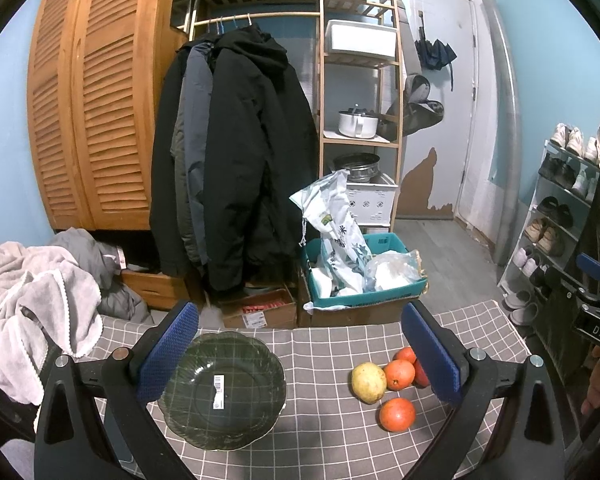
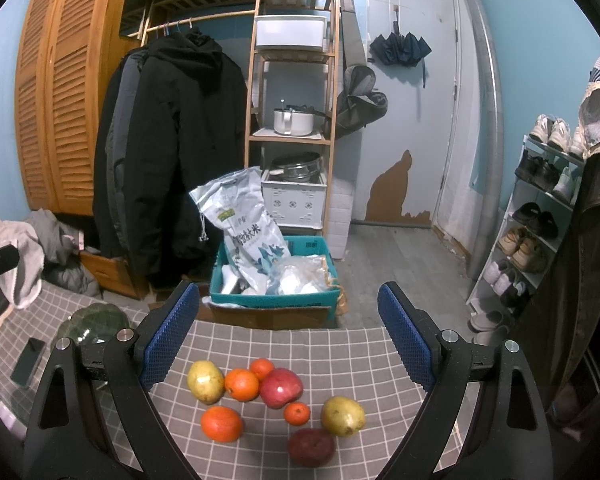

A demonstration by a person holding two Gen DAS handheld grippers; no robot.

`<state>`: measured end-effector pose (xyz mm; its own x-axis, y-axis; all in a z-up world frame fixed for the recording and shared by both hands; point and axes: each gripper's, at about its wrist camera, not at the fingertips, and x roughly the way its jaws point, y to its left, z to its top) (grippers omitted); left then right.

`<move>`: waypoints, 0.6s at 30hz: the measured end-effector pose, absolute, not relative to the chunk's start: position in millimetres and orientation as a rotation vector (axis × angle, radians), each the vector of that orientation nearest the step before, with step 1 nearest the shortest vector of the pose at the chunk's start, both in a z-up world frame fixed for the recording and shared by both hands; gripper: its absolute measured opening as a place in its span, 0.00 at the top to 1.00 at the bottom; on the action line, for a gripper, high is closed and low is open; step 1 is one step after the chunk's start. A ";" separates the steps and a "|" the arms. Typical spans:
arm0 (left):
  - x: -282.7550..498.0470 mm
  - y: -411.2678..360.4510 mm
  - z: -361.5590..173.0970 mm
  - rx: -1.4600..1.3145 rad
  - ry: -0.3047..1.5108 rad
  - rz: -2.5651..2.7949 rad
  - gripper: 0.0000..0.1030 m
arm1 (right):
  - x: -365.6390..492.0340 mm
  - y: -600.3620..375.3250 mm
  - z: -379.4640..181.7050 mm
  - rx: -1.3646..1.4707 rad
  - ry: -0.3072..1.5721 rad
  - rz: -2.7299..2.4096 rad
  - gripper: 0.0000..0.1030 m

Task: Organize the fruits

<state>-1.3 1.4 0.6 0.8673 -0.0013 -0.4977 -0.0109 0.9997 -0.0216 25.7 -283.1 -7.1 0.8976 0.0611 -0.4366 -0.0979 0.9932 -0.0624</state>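
8 fruits (image 2: 276, 396) beside glass bowl (image 1: 222, 390)

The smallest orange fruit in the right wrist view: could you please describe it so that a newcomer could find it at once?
Start at the grey checked tablecloth, where a cluster of fruit lies between the open right gripper fingers. Near its middle sits the small orange fruit, just below the big pinkish-red fruit and left of the right-hand yellow fruit. It is the smallest piece there.
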 end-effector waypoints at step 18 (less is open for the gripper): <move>-2.5 1.7 0.1 -0.024 0.518 0.004 0.01 | 25.8 -284.3 -6.3 -0.085 0.450 0.083 0.13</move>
<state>-2.5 1.7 0.1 0.8689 -0.0023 -0.4949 -0.0097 0.9997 -0.0216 25.8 -284.3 -6.3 0.8972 0.0610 -0.4374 -0.0984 0.9931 -0.0634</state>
